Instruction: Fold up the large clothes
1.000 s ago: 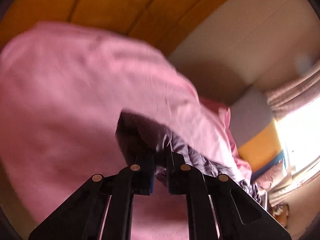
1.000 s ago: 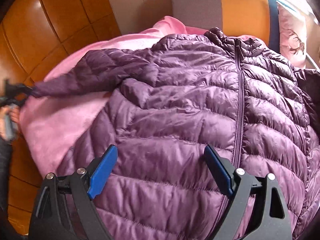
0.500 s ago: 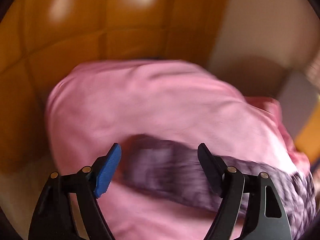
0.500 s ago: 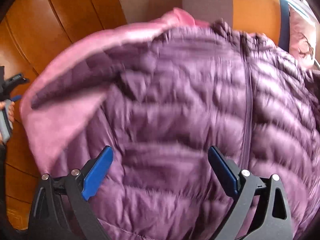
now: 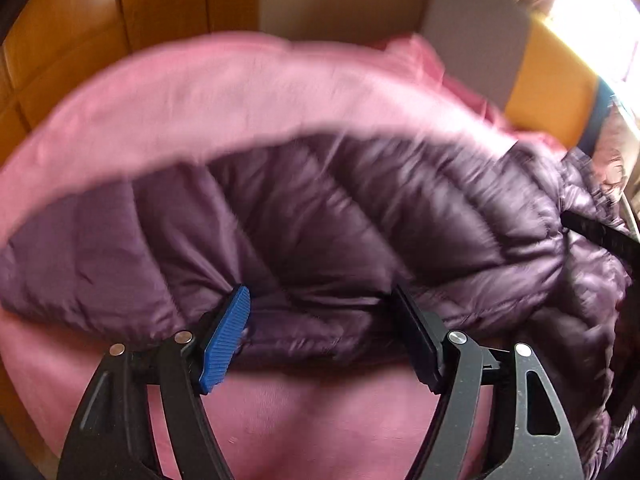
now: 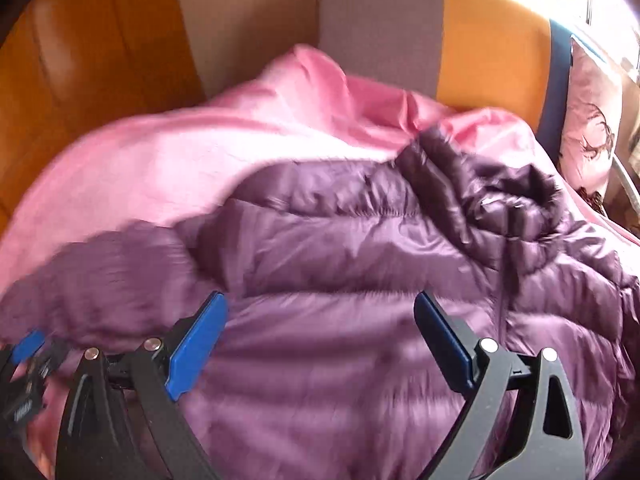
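A purple quilted puffer jacket [image 6: 360, 264] lies front up on a pink sheet [image 6: 168, 152], zipper and collar toward the right. Its sleeve [image 5: 280, 232] stretches across the left wrist view. My left gripper [image 5: 320, 324] is open and empty, its fingers straddling the sleeve's near edge. It also shows at the left edge of the right wrist view [image 6: 24, 352]. My right gripper [image 6: 320, 336] is open and empty, low over the jacket's body. Both views are motion-blurred.
A grey and orange headboard [image 6: 440, 40] stands behind the bed. Orange wooden panels [image 6: 100, 48] run along the left. A pink patterned pillow [image 6: 592, 120] sits at the right by a bright window. The other gripper's black frame [image 5: 600, 236] enters the left wrist view at right.
My left gripper let go of the sleeve end, opened, and moved along the sleeve toward the jacket body. My right gripper stayed open and shifted up the jacket toward the collar.
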`<move>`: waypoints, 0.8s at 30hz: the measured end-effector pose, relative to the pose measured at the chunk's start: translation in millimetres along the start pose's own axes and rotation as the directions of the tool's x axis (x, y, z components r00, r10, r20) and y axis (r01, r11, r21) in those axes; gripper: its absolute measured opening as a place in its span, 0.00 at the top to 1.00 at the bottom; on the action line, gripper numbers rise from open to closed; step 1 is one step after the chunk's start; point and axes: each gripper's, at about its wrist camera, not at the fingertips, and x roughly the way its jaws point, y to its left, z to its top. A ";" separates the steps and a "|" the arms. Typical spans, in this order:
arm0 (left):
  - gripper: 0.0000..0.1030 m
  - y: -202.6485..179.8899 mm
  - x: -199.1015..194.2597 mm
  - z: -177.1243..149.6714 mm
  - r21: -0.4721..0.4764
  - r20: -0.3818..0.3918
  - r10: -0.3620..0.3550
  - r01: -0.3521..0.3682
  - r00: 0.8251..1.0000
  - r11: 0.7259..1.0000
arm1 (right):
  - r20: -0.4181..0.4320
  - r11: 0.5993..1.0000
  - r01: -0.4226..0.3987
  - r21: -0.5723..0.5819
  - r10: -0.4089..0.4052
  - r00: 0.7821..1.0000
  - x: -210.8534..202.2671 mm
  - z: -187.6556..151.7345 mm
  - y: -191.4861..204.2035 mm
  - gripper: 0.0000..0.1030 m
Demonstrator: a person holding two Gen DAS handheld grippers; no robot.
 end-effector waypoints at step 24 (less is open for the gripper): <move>0.19 -148.7 -109.6 -110.6 0.315 0.221 -0.208 0.133 0.953 0.940 | 0.264 0.907 -0.096 0.410 -0.017 0.964 -233.1 -186.8 -265.6 0.06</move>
